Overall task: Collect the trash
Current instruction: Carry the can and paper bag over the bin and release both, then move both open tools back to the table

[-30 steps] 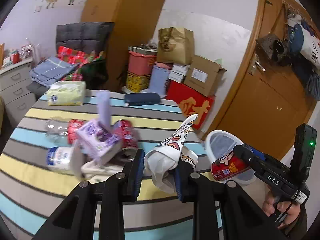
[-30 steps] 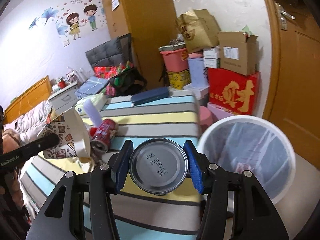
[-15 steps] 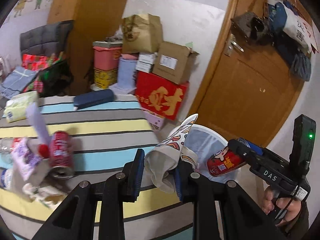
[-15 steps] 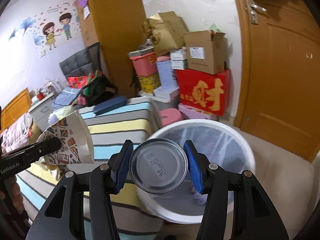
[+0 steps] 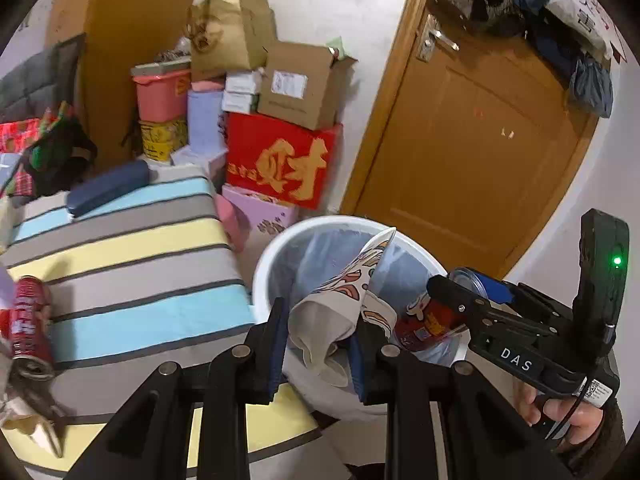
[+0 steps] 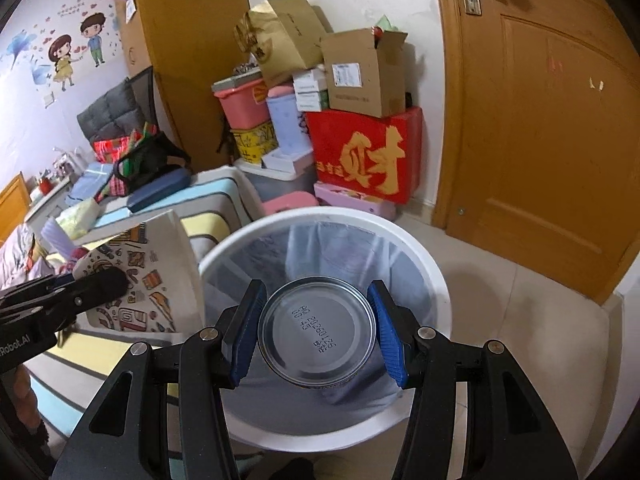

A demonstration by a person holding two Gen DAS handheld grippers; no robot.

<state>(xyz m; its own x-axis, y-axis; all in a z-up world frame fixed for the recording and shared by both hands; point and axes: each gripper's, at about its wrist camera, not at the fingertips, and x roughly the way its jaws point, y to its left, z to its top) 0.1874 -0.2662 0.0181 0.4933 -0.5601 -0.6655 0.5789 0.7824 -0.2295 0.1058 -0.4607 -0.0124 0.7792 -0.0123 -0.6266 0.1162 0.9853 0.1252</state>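
My left gripper (image 5: pixel 318 346) is shut on a crumpled paper cup (image 5: pixel 344 300) with cartoon print and holds it over the near rim of the white trash bin (image 5: pixel 264 264). My right gripper (image 6: pixel 316 334) is shut on a red drink can (image 6: pixel 318 334), held bottom-up above the bin's (image 6: pixel 440 292) plastic-lined opening. The can (image 5: pixel 426 320) and right gripper (image 5: pixel 452 300) also show in the left wrist view, over the bin. The cup (image 6: pixel 148 280) and left gripper (image 6: pixel 100 286) show at the left of the right wrist view.
A striped table (image 5: pixel 132 248) stands left of the bin, with a red can (image 5: pixel 30 320), other trash at its left edge and a dark blue case (image 5: pixel 108 188). Stacked boxes (image 6: pixel 360 152) stand behind. A wooden door (image 6: pixel 540 120) is at the right.
Both grippers have swung right from the table to above the bin, each still holding its item. The bin now fills the middle of both views.
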